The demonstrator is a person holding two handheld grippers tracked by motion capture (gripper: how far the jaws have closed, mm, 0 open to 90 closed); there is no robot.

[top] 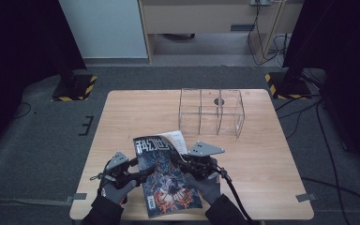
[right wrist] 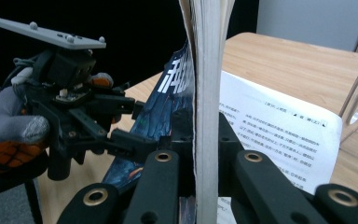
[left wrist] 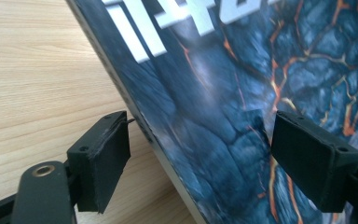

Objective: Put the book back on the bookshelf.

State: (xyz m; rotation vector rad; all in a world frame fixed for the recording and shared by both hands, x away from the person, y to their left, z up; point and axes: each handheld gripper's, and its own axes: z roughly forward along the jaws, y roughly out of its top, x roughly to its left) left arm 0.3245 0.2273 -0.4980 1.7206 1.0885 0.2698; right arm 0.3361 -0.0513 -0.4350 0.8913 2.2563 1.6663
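Observation:
A magazine (top: 166, 187) with a dark cover of orange cracks lies near the table's front edge, its cover and a sheaf of pages lifted on edge. My right gripper (top: 179, 161) is shut on that upright sheaf of pages (right wrist: 207, 93), one jaw on each side. A white printed page (right wrist: 279, 135) lies flat beyond it. My left gripper (top: 142, 174) comes in from the left. Its jaws stand wide open astride the spine edge of the cover (left wrist: 223, 116), and neither pad presses on it. That left gripper (right wrist: 135, 123) sits in a gloved hand in the right gripper view.
A clear acrylic box (top: 211, 112) with three compartments stands at the back of the wooden table (top: 272, 159), with a dark round spot behind it. Black stands with yellow-striped bases flank the table's far corners. Cables trail off to the right.

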